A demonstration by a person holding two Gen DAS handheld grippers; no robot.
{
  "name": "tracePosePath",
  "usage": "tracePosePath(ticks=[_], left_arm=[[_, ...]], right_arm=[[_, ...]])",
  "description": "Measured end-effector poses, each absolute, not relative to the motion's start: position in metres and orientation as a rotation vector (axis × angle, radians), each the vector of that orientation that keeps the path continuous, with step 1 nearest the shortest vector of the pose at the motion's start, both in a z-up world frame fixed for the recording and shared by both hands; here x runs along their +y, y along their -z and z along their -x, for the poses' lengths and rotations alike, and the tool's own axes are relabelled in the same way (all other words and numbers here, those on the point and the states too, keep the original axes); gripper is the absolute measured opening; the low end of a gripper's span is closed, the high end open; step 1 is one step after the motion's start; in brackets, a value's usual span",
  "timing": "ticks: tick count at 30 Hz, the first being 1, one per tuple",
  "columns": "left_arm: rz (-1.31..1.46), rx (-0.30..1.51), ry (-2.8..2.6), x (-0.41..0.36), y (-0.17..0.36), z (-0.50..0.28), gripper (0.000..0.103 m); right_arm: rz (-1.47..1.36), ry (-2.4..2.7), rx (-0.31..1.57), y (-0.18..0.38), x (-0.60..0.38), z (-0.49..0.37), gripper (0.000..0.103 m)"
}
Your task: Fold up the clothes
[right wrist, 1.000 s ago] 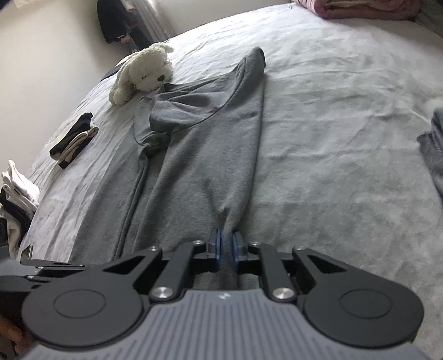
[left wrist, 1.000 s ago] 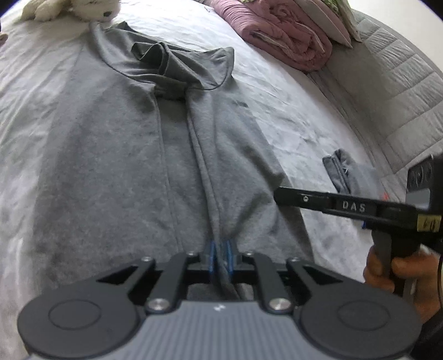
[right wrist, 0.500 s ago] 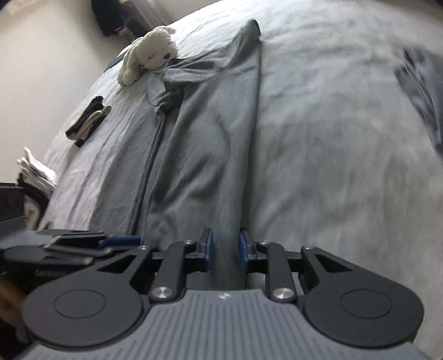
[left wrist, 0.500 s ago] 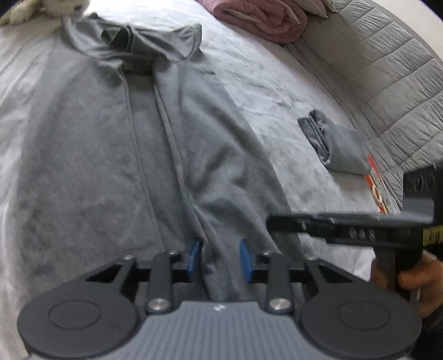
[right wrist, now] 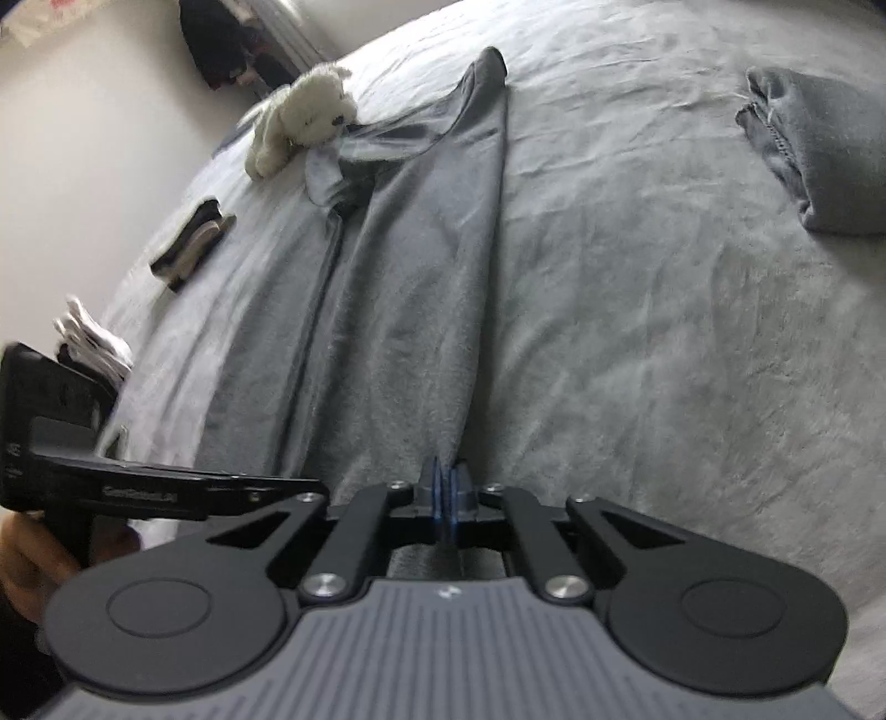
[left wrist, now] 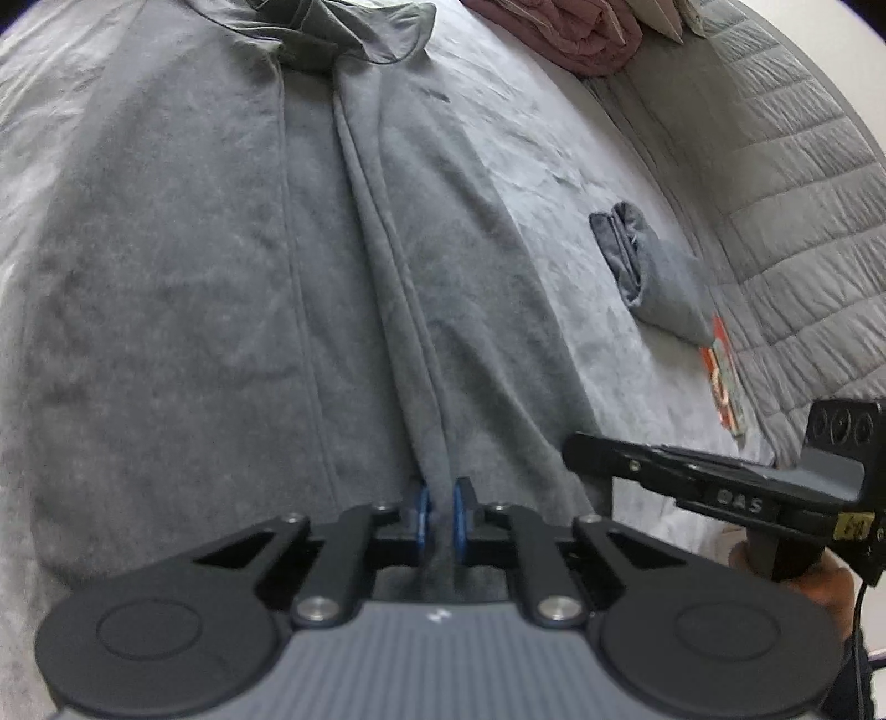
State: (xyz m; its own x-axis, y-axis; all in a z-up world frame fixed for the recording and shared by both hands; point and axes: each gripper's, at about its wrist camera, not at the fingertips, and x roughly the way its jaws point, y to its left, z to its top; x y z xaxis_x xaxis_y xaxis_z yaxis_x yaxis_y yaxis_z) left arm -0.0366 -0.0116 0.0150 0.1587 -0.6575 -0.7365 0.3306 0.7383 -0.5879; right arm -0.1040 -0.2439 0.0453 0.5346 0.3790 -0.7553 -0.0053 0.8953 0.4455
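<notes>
A grey shirt (left wrist: 221,288) lies lengthwise on the bed, its sides folded in and its collar end bunched at the far end. In the left wrist view my left gripper (left wrist: 440,509) is shut on a ridge of the shirt's near hem. The right wrist view shows the same shirt (right wrist: 410,266) stretching away. There my right gripper (right wrist: 444,493) is shut on the near end of its right folded edge. Each gripper shows in the other's view: the right gripper (left wrist: 587,448) beside the hem, the left gripper (right wrist: 310,487) low at the left, held by a hand (right wrist: 27,559).
A small folded grey garment (right wrist: 819,160) lies on the bed to the right, next to a red card (left wrist: 722,382) and the quilted headboard (left wrist: 803,194). A white plush dog (right wrist: 302,119) sits by the collar. Dark and white clothes (right wrist: 191,246) lie left; a pink blanket (left wrist: 570,27) far back.
Both grippers held the hem a second ago, stood open half a second ago, and are shut on the fabric again. The views have shifted closer over the near hem.
</notes>
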Motion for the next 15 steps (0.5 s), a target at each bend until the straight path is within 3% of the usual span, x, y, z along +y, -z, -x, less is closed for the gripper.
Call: tracePosePath(ticks=[2,4,7,12,15], left_arm=[[0.294,1.211,0.736,-0.013,-0.015,0.041,0.009],[0.256,1.199,0.753,-0.014,-0.018,0.046,0.01],[0.222,1.186,0.765,-0.014,-0.021,0.051,0.013],[0.198,1.199,0.798,-0.013,-0.02,0.054,0.012],[0.245,1.231,0.809,-0.01,-0.017,0.055,0.011]], right_arm=[[-0.384,-0.229,1.015,-0.035,-0.239,0.103,0.004],[-0.407,-0.239,1.007,-0.035,-0.241,0.107,0.017],[-0.438,-0.241,1.007,-0.038,-0.242,0.116,0.027],[-0.476,-0.24,1.023,-0.034,-0.241,0.141,0.027],[-0.471,-0.232,1.03,-0.031,-0.238,0.15,0.008]])
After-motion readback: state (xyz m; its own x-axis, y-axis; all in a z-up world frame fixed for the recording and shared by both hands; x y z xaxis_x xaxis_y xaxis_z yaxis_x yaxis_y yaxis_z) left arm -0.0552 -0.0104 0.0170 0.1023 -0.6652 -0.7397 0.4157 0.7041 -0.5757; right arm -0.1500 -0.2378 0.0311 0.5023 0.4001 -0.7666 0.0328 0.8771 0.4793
